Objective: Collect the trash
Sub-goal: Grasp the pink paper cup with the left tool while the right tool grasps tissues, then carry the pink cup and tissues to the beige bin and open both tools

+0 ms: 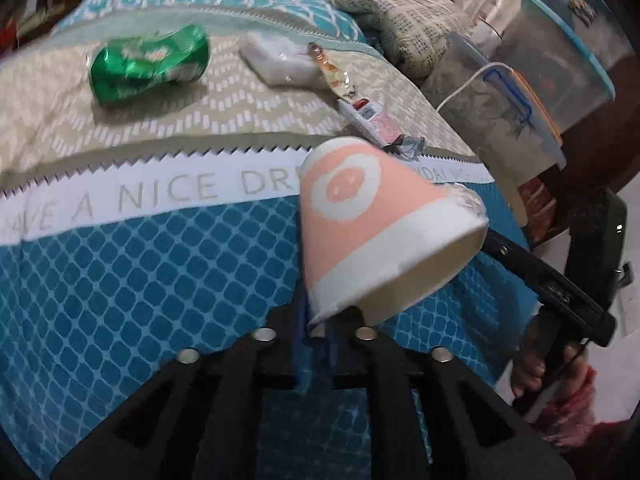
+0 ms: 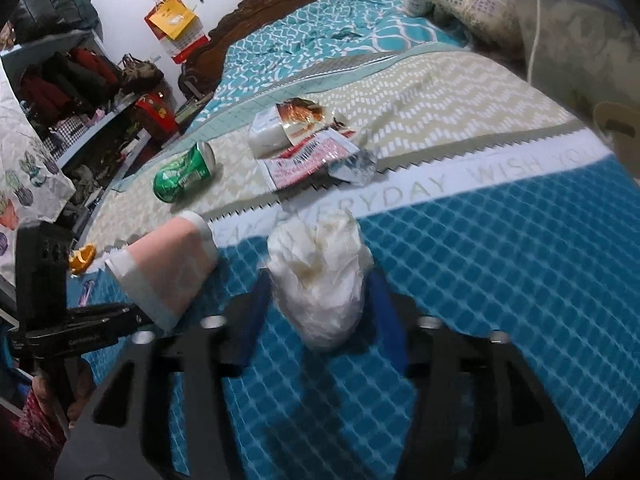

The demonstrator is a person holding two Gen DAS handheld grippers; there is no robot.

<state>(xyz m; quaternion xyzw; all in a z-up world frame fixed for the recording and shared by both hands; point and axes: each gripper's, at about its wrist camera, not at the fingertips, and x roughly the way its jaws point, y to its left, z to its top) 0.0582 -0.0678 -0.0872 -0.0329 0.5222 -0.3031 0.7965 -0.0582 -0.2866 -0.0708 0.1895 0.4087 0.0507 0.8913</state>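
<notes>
Holding 2 pieces of trash at once, we had the left gripper (image 1: 316,336) pinched on the rim of a pink paper cup (image 1: 360,216), its blue fingers (image 1: 304,360) pressed close together with the cup wall between them and the cup hanging tilted above the bedspread (image 1: 160,280). The right gripper (image 2: 320,320) was closed around a crumpled white tissue wad (image 2: 320,276), its blue pads touching each flank. We judged both loads very light and easily crushed: the cup wall would buckle under a hard squeeze, so the stiffer rolled rim was the sensible place to grip, while the tissue was soft and springy and best taken across its bulk. Still lying on the beige band of the bedspread were a dented green soda can (image 1: 148,66), a white plastic packet (image 1: 280,60) and a flattened red-and-white wrapper (image 2: 308,156) beside crinkled foil. The can looked light but smooth and apt to roll, so gripping across its dented middle seemed safest; the wrapper was thin and limp, needing a pinch at a raised edge.
</notes>
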